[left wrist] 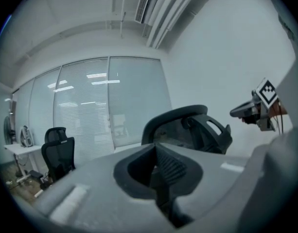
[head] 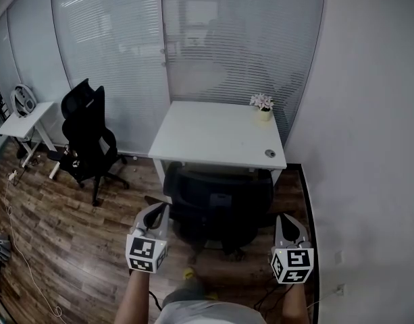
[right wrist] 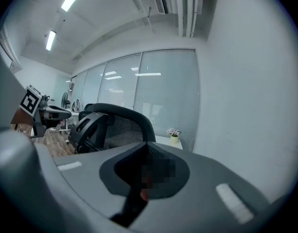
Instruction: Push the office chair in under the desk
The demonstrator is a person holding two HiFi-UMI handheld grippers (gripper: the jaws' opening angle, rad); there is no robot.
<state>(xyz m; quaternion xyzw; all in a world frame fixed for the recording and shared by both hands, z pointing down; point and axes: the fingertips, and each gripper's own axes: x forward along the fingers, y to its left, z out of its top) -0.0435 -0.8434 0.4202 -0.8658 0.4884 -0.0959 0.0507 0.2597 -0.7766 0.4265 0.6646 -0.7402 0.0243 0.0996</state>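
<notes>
Left gripper (head: 157,211): its jaws are being held clenched together, and nothing is being grasped between them.
Right gripper (head: 286,220): its jaws are likewise being pressed shut on nothing.
Office chair (head: 220,204): the black chair is being framed between the two pairs of jaws. It is just to the right of the left pair and just to the left of the right pair, with its backrest turned towards the person. Its far side is being overlapped by the table's near edge. Whether it is being touched by either gripper cannot be told.
Left gripper view: the chair's curved backrest (left wrist: 187,125) is being shown beyond the closed jaws and to their right. The right gripper (left wrist: 247,111) is being seen farther right.
Right gripper view: the backrest (right wrist: 117,123) is being shown beyond the shut jaws and to their left. The left gripper (right wrist: 54,113) is being seen past it.
Table (head: 213,137): the white top is being seen straight ahead of both pairs of jaws, behind the chair.
Flower pot (head: 263,106): it is being carried on the table's far right corner, well ahead of the right jaws.
Second chair (head: 88,137): it is being seen well off to the left of the left jaws, on the wooden floor (head: 65,228).
</notes>
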